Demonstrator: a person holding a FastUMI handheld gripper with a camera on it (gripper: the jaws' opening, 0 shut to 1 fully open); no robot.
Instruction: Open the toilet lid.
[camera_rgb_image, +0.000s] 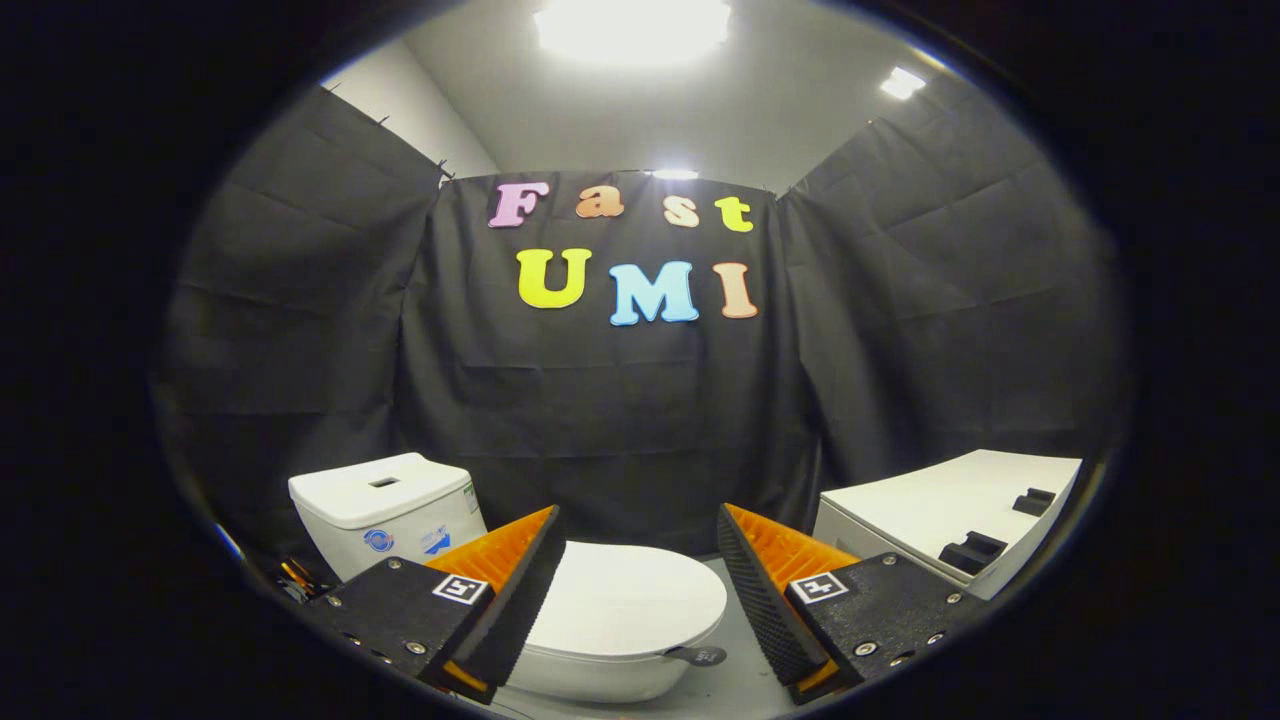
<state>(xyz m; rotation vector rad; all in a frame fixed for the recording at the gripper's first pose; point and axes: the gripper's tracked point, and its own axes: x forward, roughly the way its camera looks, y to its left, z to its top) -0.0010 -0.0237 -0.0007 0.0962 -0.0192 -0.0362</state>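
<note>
Gripper view: one gripper (640, 560), two fingers spread wide, nothing held between them, touching nothing.

One toilet (600, 640), white, low ahead of the fingers. Its lid (625, 600) is down flat on the bowl, closed. The lid sits in the gap between the two fingers and just beyond them; the left finger hides the lid's left edge. One small dark tab (700, 656) sticks out at the lid's front-right rim, towards the right finger, apart from it.

One tank (385, 510) behind the lid to the left, white, with one dark slot in its top and two blue marks on its front face. Beside the tank's base on the left, some orange and dark bits (298, 575), too small to tell what they are.

One white bench (940, 510) right of the toilet, beyond the right finger, well apart from the lid. Two dark blocks (972, 550) on its top, one nearer the front edge, one further back.

Grey floor (735, 680) under the toilet's right side.

Black cloth wall behind the toilet, three panels. Three ceiling lights on above it.
</note>
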